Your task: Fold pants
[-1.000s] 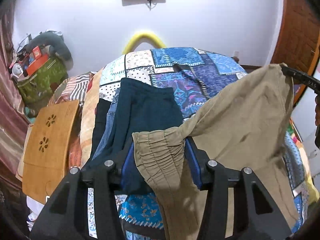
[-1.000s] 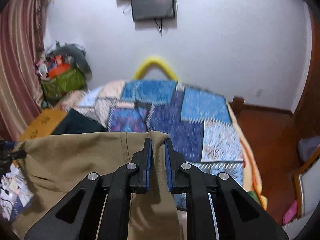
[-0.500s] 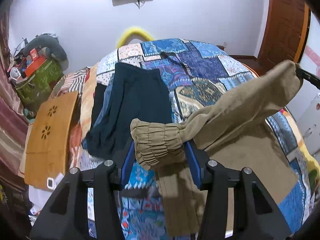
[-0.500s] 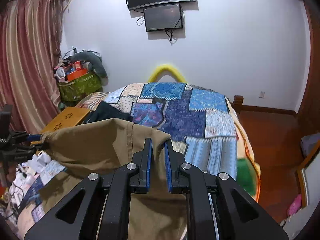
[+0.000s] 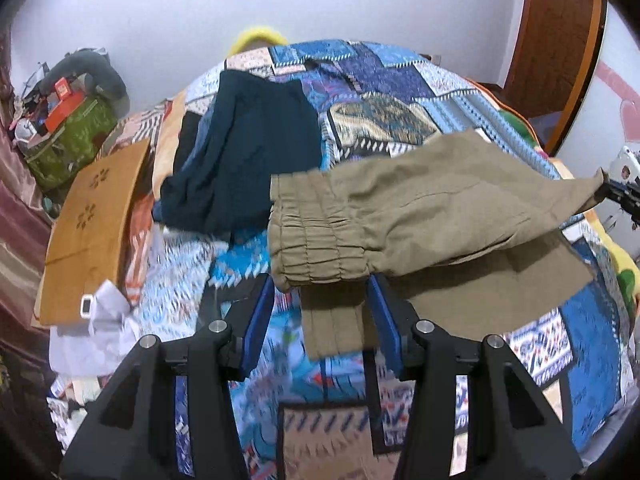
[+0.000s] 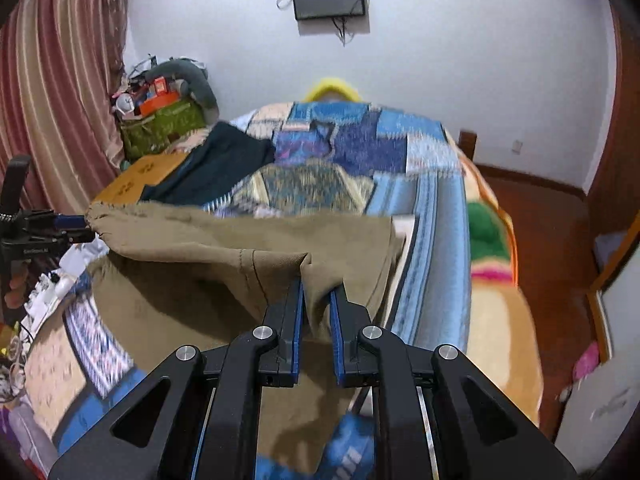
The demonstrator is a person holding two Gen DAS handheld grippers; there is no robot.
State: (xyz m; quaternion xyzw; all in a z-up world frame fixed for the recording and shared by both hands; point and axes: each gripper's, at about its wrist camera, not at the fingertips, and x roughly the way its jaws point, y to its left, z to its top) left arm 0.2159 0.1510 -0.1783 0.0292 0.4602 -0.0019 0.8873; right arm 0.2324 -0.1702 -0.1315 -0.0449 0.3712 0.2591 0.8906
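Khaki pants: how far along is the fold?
Done: a dark garment already lies flat on the quilt. In hand: the khaki pants are stretched between the left gripper, pinching the elastic waistband, and the right gripper, pinching the other end; the lower layer drapes onto the quilt. Left: lay the held layer down over it, finish folding, release.

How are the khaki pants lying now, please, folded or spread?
Folded: the pants hang doubled, upper layer over one on the bed.
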